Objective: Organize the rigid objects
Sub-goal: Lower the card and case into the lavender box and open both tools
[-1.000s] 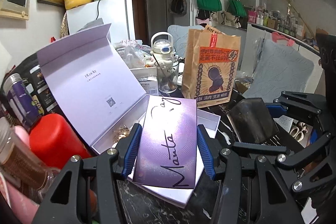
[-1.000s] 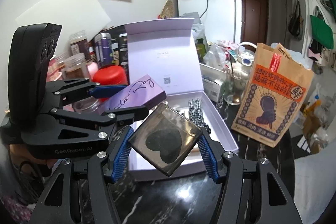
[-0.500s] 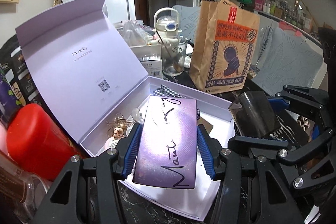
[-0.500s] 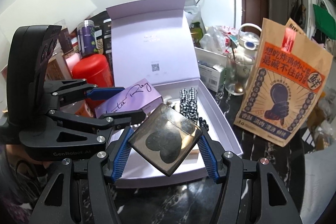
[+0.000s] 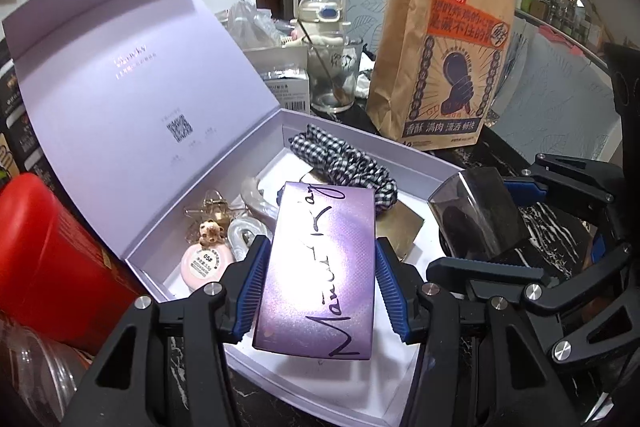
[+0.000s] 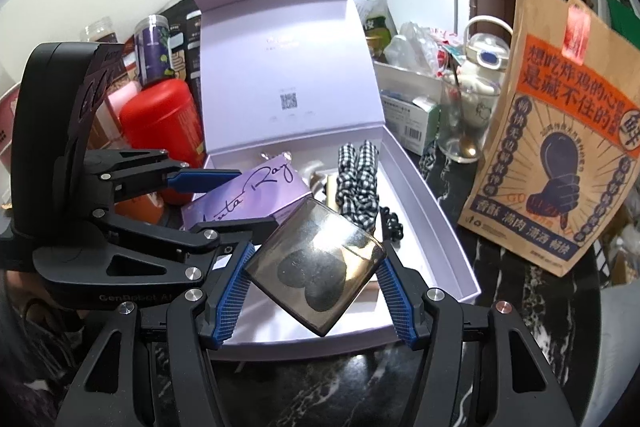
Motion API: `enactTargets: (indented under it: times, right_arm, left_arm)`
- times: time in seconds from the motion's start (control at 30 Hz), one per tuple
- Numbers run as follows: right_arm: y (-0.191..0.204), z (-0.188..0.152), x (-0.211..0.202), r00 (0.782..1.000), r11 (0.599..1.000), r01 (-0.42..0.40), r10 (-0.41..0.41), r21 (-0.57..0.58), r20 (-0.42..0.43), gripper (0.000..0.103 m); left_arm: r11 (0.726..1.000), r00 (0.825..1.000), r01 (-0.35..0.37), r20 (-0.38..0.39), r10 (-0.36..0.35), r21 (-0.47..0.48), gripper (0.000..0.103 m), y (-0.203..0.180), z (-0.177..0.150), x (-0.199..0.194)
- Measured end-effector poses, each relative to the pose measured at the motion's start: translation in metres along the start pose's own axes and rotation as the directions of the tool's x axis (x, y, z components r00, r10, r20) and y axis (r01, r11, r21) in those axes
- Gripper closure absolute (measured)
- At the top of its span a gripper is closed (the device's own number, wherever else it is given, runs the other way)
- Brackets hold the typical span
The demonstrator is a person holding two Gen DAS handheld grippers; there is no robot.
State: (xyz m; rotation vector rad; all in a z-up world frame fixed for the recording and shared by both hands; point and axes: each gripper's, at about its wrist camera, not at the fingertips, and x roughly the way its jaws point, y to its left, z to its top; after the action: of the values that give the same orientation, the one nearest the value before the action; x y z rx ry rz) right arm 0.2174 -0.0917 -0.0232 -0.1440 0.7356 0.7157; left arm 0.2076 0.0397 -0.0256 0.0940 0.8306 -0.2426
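Observation:
My left gripper [image 5: 318, 283] is shut on a flat purple box [image 5: 320, 267] with black handwriting, held just above the near end of the open lilac gift box [image 5: 424, 157]. The right gripper [image 6: 316, 279] is shut on a smoky translucent square case [image 6: 316, 267] with a dark heart shape inside, tilted on a corner over the gift box's [image 6: 432, 207] front half. In the right wrist view the left gripper [image 6: 224, 201] with the purple box [image 6: 248, 199] sits to the left. Inside the box lie a checkered hair band [image 5: 344, 163], a small bear charm [image 5: 210, 231] and a pink round tin [image 5: 206, 263].
A red canister [image 5: 44, 267] and jars crowd the left of the box. Behind it stand a glass cup [image 5: 334, 75], a white kettle-shaped bottle [image 5: 320, 11] and a brown paper bag [image 5: 444, 59]. Black marble tabletop [image 6: 360, 387] shows in front.
Both grippers came down and forward over the open gift box, each still holding its item. The box interior now fills more of both views.

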Motion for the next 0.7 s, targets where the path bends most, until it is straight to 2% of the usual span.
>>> enactTargets:
  times: [0.37, 0.7]
  right_arm:
    - [-0.008, 0.000, 0.022, 0.998, 1.000, -0.029, 0.029, 0.003, -0.063, 0.041]
    - [-0.006, 0.001, 0.038, 0.992, 0.999, -0.046, 0.043, -0.024, -0.115, 0.041]
  left_arm:
    - [1.000, 0.997, 0.023, -0.077, -0.024, -0.017, 0.051, 0.004, -0.003, 0.029]
    - [1.000, 0.991, 0.014, -0.134, -0.016, -0.016, 0.051, 0.010, -0.012, 0.044]
